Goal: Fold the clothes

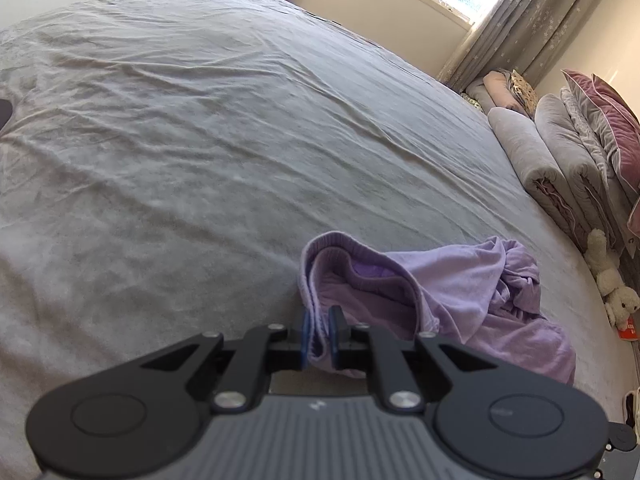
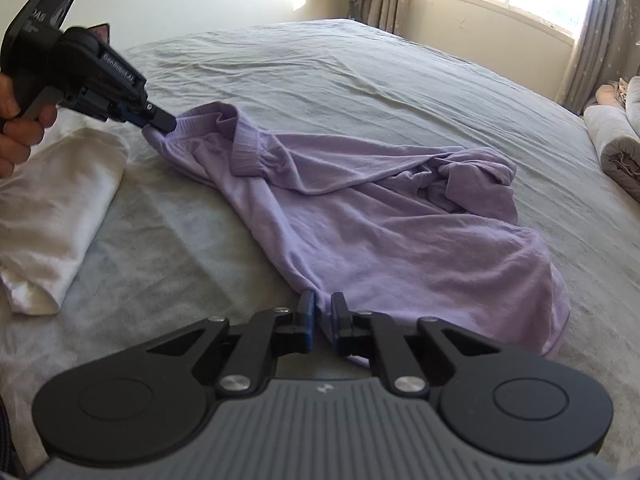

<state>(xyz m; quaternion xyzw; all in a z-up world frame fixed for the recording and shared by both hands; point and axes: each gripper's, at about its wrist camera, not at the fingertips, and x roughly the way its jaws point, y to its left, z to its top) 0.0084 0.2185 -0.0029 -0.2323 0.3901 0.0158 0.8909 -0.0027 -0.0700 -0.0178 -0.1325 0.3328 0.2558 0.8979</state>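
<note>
Lilac garment (image 2: pixel 380 216) crumpled on grey bed sheet (image 2: pixel 360 80), ribbed waistband pinched by left gripper (image 1: pixel 319 334), near edge clamped by right gripper (image 2: pixel 323 312); folded white cloth (image 2: pixel 60 208) beside.

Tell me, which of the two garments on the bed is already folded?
The white garment, lying as a neat bundle on the bed. The purple garment is still rumpled, pinched by the left gripper and right gripper.
</note>
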